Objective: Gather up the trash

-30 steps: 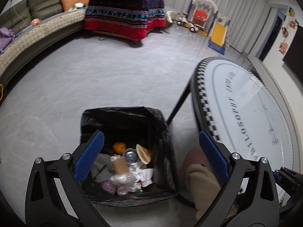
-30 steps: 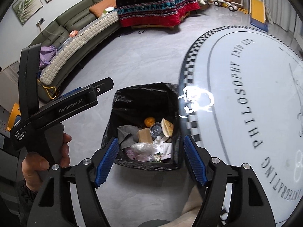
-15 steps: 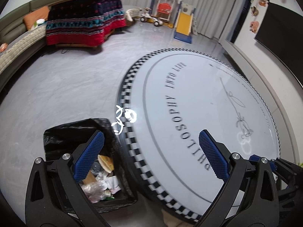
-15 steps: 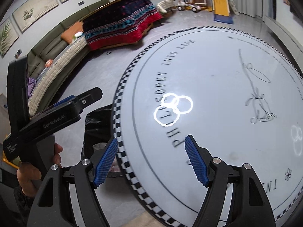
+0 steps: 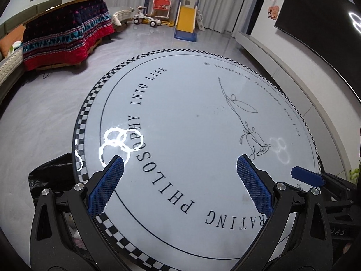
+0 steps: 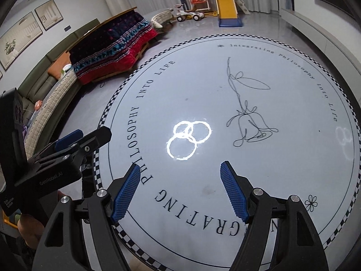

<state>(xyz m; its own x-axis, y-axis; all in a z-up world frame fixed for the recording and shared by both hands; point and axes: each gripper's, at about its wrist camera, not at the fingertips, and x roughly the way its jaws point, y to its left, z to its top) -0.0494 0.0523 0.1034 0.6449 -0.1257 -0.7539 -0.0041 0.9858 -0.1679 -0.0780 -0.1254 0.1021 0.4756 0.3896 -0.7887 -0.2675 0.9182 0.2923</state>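
Both claws are swinging off the bin now: a second ago it sat right between the fingers. I'm seeing one black trash bag [image 5: 48, 176] peeking out left of my left gripper [image 5: 180, 174]. Right gripper [image 6: 180, 176] is hanging over one round table [image 6: 282, 103]. Both spread wide, pinching nothing.

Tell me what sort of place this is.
Most likely a family living room. A long sofa runs along the wall, a child's slide and swing stand by the curtains, and a round printed table fills the middle, with a black bin bag beside it.
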